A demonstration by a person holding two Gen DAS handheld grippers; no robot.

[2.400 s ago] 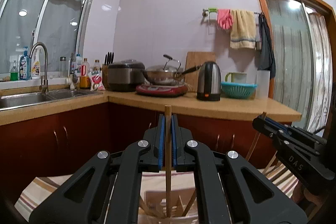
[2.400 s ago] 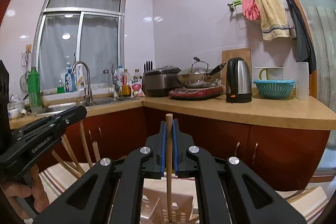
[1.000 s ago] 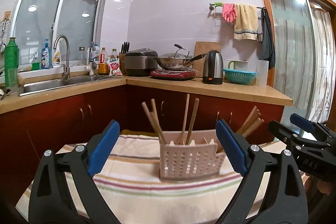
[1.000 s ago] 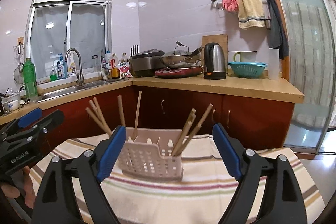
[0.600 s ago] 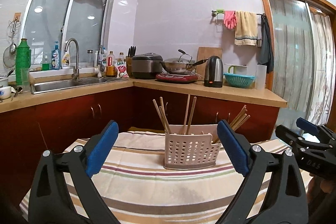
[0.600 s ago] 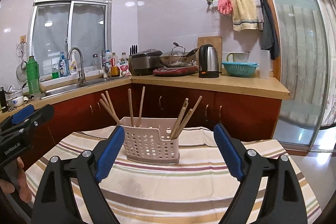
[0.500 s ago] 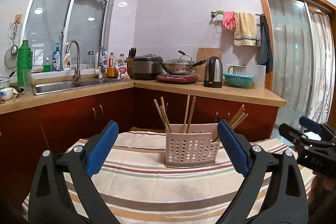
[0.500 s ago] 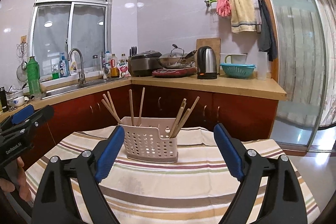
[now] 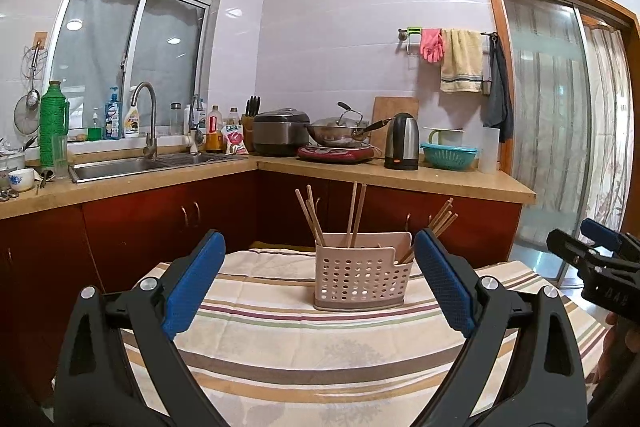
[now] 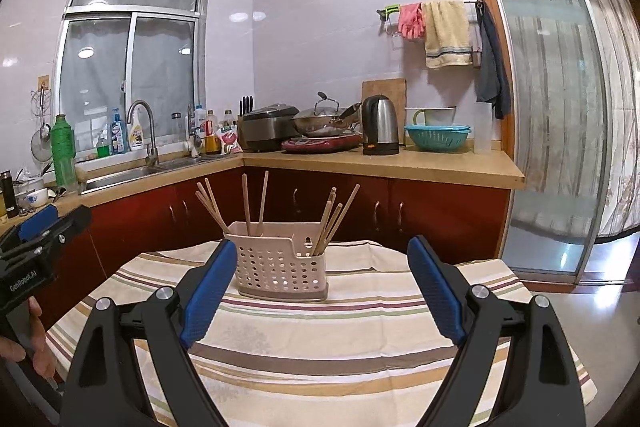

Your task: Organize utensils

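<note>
A pale pink perforated utensil holder (image 9: 362, 277) stands on the striped tablecloth (image 9: 280, 343); it also shows in the right wrist view (image 10: 280, 269). Several wooden chopsticks (image 9: 354, 213) stand upright or leaning in it, in three groups (image 10: 256, 205). My left gripper (image 9: 320, 283) is open and empty, held back from the holder, which sits between its blue pads. My right gripper (image 10: 322, 287) is open and empty, also back from the holder. Each gripper shows at the edge of the other's view, the right one (image 9: 592, 267) and the left one (image 10: 36, 247).
The table (image 10: 360, 355) is round with its edge close below the grippers. Behind it runs an L-shaped counter (image 9: 400, 179) with red cabinets, a sink (image 9: 120, 165), a kettle (image 9: 402, 141) and a wok. A glass door (image 10: 556, 107) is at the right.
Both grippers, earlier each shut on a chopstick over the holder, have opened, left the chopsticks in the holder, and drawn back and up from it.
</note>
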